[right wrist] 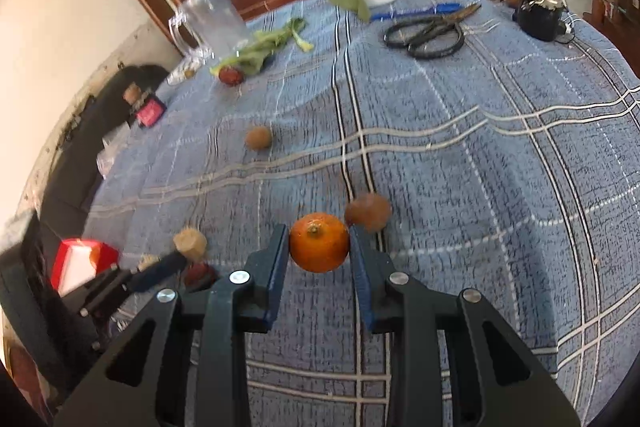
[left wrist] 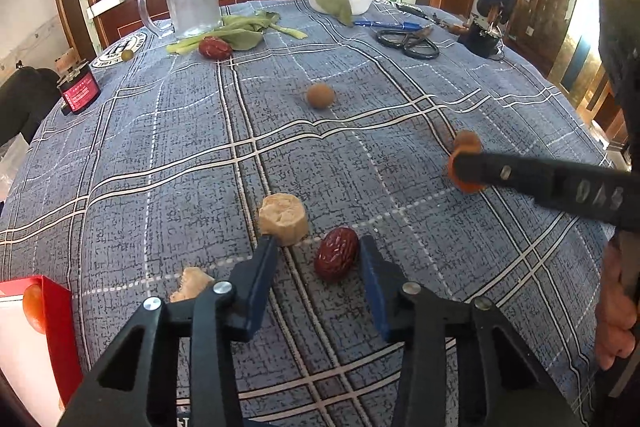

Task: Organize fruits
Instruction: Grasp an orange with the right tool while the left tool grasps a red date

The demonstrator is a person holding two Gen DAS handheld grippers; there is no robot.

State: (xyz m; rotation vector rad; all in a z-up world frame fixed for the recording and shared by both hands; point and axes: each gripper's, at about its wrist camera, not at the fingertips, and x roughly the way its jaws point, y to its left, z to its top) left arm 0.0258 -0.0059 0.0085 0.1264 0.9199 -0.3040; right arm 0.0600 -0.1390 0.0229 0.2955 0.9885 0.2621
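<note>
**Two fruits in reach, most of the table still unsorted**

Far left, my red-and-white cardboard box (left wrist: 48,311) stands at the table edge with one round orange fruit (left wrist: 34,307) showing at its open side; I judge this the collecting place, so one piece looks done. Just right of it lie two pale beige spongy chunks (left wrist: 283,223).

My left gripper (left wrist: 318,259) sits low over the blue plaid tablecloth (left wrist: 160,155), jaws part-way in around a wrinkled dark red jujube (left wrist: 336,259). The right pad touches it; the left pad stands clear, so no grip yet.

Farther back: a second red jujube (left wrist: 215,47) by the green leaves (left wrist: 240,35), and a small brown round fruit (left wrist: 320,96) mid-table.

Right side: my right gripper (right wrist: 319,245) is clamped on a small orange mandarin (right wrist: 319,242), apparently lifted off the cloth. Another brown round fruit (right wrist: 368,211) rests just behind it.

Left to do, by my reckoning: box the mandarin, seize the jujube, collect the remaining fruits.
</note>
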